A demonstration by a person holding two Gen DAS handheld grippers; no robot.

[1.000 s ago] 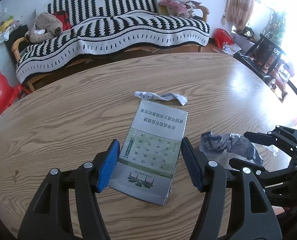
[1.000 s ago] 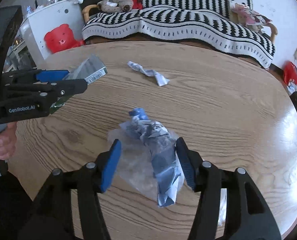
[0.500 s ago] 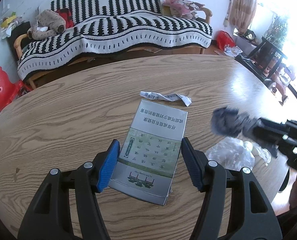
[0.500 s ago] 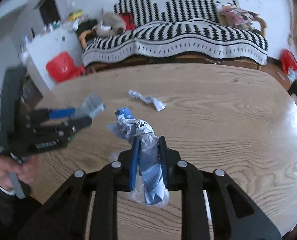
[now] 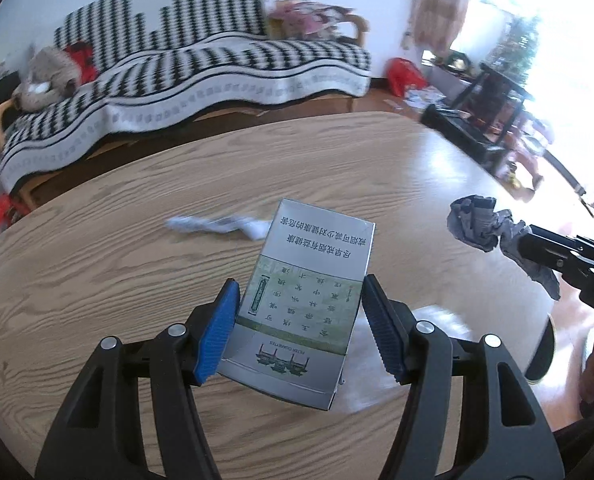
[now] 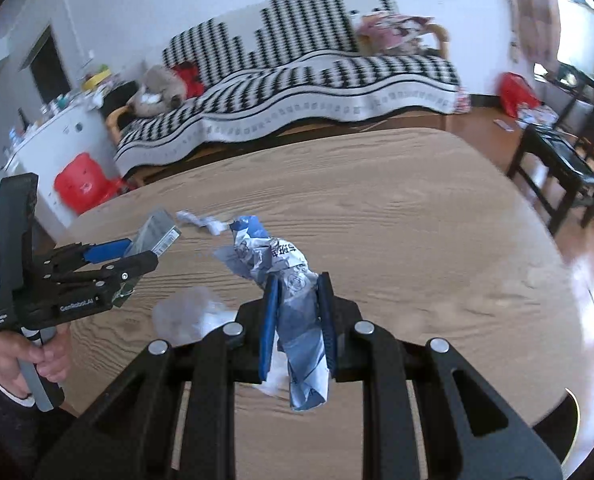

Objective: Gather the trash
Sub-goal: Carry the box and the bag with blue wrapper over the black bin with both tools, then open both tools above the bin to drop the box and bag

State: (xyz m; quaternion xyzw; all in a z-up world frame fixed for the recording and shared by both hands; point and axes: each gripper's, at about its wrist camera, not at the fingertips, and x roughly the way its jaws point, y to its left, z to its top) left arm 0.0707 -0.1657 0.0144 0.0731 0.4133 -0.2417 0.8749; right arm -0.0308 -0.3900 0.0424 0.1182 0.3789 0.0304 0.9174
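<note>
- Two pieces of trash are off the oval wood-grain desk (image 5: 97, 280) right now, one in each set of tongs!
- The left tongs (image 5: 299, 320) clamp a flat silver-and-green cigarette pack (image 5: 305, 300) by its two long edges, the pack tilted and held above the desk.
- The right tongs (image 6: 297, 316) stand narrow, squeezing a crumpled blue-and-white wrapper (image 6: 293, 292) that sticks out front and back of the blue pads.
- Left on the desk: a twisted white paper strip (image 5: 221, 226) well beyond the pack, and a clear crinkled plastic film (image 6: 189, 314) near the front edge.
- No bin shows, so by my reckoning the drop-off is not yet done.
- A hand (image 6: 29, 356) in a dark sleeve grips the left handle; both tools point forward and down over the desk.
</note>
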